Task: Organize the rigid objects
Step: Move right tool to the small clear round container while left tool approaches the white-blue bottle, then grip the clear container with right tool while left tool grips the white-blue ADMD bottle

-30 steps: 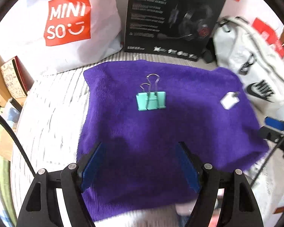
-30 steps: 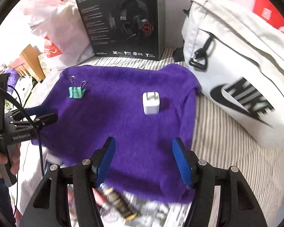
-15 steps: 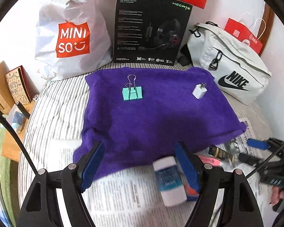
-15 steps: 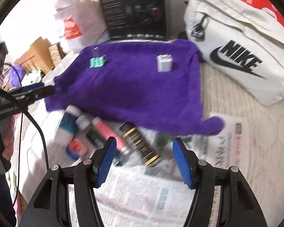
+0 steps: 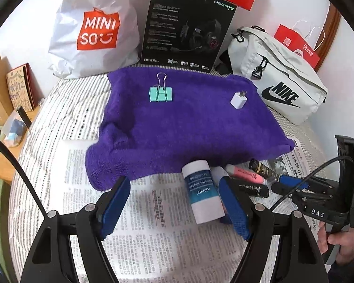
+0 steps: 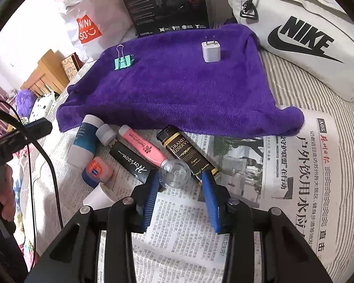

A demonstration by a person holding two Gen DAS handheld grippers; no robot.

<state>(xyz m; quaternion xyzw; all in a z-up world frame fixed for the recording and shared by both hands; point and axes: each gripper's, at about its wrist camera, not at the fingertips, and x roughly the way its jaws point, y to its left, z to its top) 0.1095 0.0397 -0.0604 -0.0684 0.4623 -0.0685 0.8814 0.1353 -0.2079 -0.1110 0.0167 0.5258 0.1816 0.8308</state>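
Observation:
A purple towel [image 5: 188, 127] [image 6: 177, 82] carries a green binder clip [image 5: 160, 93] [image 6: 123, 61] and a white charger plug [image 5: 238, 100] [image 6: 211, 51]. Several toiletries lie on newspaper at its near edge: a white-and-teal bottle [image 5: 204, 191] [image 6: 83, 142], a pink tube [image 6: 142, 148], a black Horizon tube [image 6: 131, 162], a black Grand Reserve box [image 6: 187, 154], an orange-lidded jar [image 6: 96, 171]. My left gripper [image 5: 174, 188] is open, its right finger beside the bottle. My right gripper [image 6: 179, 179] is open around the pink tube's clear cap [image 6: 174, 173].
A Miniso bag [image 5: 94, 28], a black headset box [image 5: 186, 30] and a white Nike bag [image 5: 278, 82] stand behind the towel. Newspaper [image 6: 295, 176] covers the striped bed. Wooden furniture [image 6: 44, 75] lies left.
Both grippers have pulled back from over the towel toward the toiletries. The right gripper's jaws have narrowed around the pink tube's cap.

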